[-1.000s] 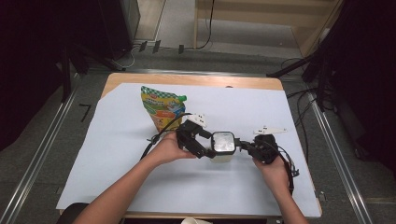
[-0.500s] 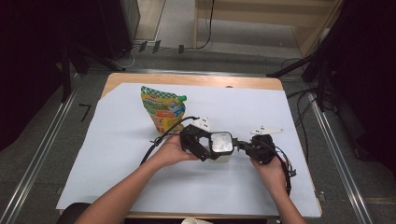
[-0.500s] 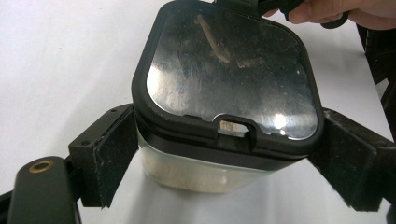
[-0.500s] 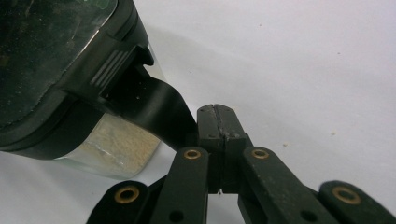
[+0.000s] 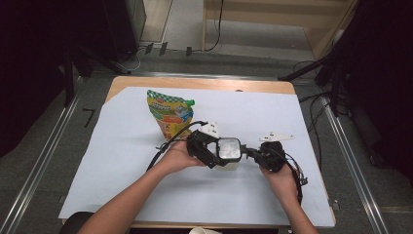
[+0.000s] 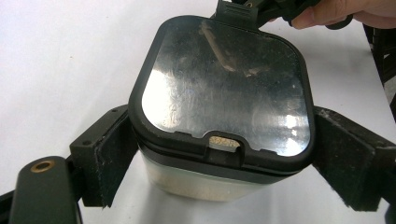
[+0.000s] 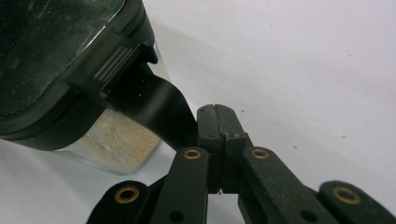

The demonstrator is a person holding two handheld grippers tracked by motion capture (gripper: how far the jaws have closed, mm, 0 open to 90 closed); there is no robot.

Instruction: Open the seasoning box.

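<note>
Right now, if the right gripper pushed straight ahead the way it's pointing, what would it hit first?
Probably the container. The right gripper, jaws shut, points at its near side, beside the black lid latch, with hardly any gap visible.

snack bag (image 5: 171, 113) upright, far-left on sheet | white sheet (image 5: 122, 165) over wooden table (image 5: 195, 83)

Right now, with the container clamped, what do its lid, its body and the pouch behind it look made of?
Lid: a glossy clear panel, likely plastic, mirroring the room lights, in a matte black frame. Body: clear plastic or glass, I can't tell which; pale grains show through. Pouch: printed flexible film, judging by its creased, shiny surface.
</note>
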